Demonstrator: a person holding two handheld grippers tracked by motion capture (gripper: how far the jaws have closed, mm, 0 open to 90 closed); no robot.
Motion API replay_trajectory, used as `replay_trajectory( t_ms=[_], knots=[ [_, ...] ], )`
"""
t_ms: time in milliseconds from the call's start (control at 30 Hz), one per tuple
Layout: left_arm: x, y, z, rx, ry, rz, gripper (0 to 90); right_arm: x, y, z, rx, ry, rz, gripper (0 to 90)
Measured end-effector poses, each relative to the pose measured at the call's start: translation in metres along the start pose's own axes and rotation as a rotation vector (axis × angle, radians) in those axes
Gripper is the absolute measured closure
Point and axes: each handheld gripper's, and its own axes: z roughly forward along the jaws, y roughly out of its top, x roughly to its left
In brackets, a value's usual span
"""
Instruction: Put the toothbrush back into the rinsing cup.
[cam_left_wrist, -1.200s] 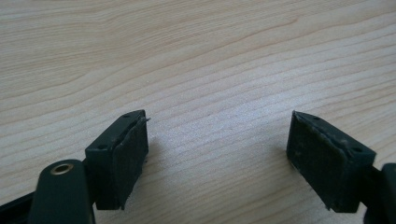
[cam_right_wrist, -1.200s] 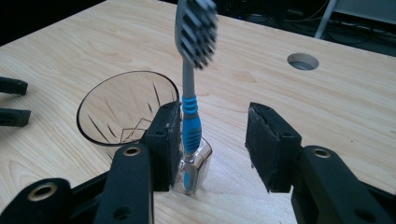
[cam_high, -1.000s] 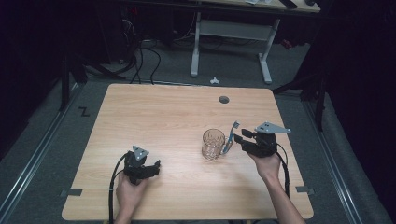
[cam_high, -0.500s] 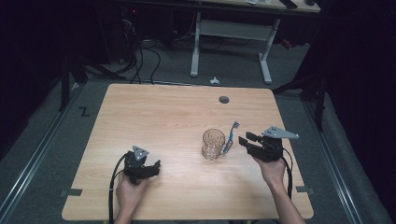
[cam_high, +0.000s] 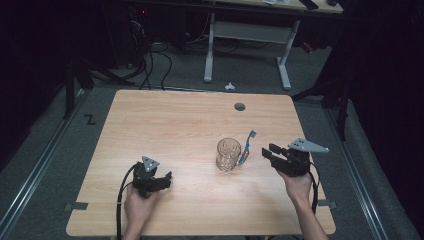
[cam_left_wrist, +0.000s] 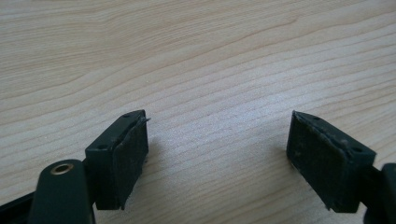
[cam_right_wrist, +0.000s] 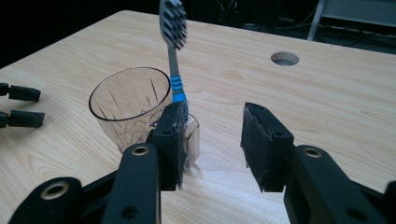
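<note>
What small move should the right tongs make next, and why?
Probably shift the right tongs slightly sideways toward the toothbrush, then forward. They stand open, and the toothbrush, which leans at the drinking glass, is in line with one jaw, not with the gap between the two.

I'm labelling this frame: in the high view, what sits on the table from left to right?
Left gripper → glass cup → toothbrush leaning at the cup → right gripper.
</note>
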Motion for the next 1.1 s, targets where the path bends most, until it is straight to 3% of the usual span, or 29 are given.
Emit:
replay_trajectory(
  t_ms=[1100],
  knots=[
    [0.000,0.000,0.000,0.000,0.000,0.000,21.2,-0.012,-0.016,-0.013,-0.007,-0.030,0.036,61.2]
  ],
)
